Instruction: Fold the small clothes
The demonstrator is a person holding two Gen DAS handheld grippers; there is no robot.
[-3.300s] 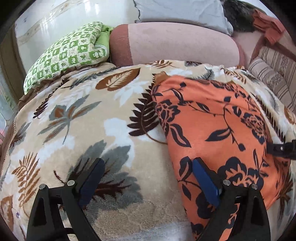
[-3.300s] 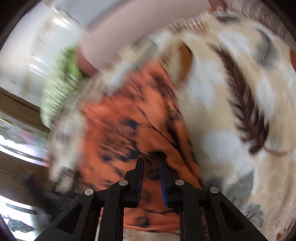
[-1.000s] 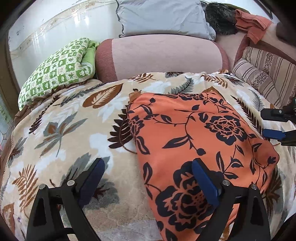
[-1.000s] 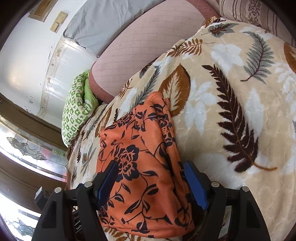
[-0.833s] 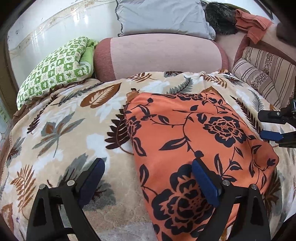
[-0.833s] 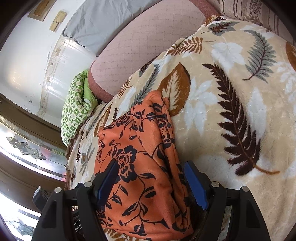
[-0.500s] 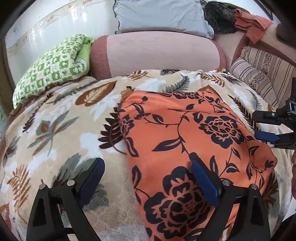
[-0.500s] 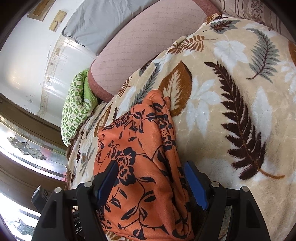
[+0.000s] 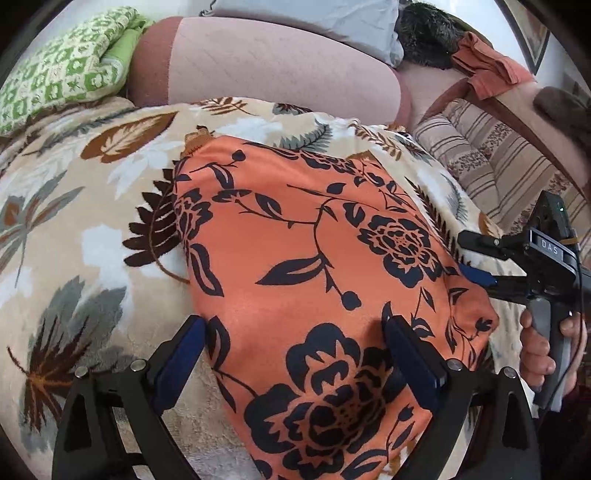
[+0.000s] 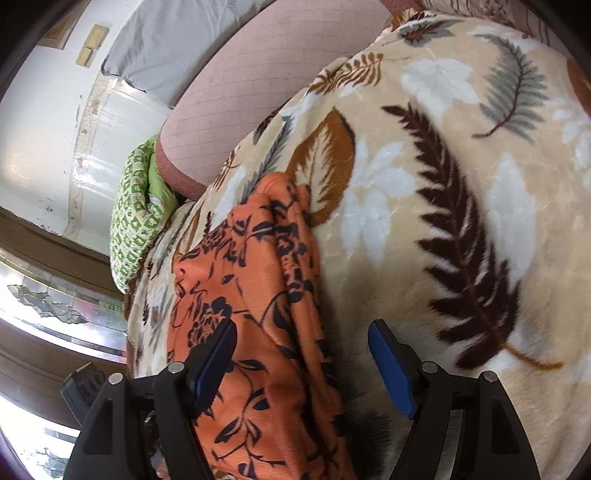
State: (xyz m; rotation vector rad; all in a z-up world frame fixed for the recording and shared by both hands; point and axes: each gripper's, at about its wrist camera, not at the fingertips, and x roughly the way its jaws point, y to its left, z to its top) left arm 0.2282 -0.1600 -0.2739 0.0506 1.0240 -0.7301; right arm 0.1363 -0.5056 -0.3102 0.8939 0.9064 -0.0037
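Observation:
An orange garment with black flowers (image 9: 295, 266) lies folded on a leaf-patterned blanket (image 9: 74, 221). My left gripper (image 9: 295, 358) is open, its blue-padded fingers astride the garment's near end. The right gripper (image 9: 476, 258) shows at the garment's right edge in the left wrist view, held by a hand. In the right wrist view the right gripper (image 10: 303, 354) is open, straddling the garment's layered edge (image 10: 258, 302), one finger over the cloth, one over the blanket (image 10: 443, 184).
A pink bolster (image 9: 266, 74) and a grey pillow (image 9: 314, 18) lie behind. A green checked pillow (image 9: 62, 70) is at the back left. Striped cushions (image 9: 491, 158) and a rust cloth (image 9: 487, 70) are at the right. A window (image 10: 44, 306) shows left.
The left gripper has moved right and forward over the garment's near end. The right gripper, shut on the cloth 3.3 s ago, is now open and has shifted slightly right.

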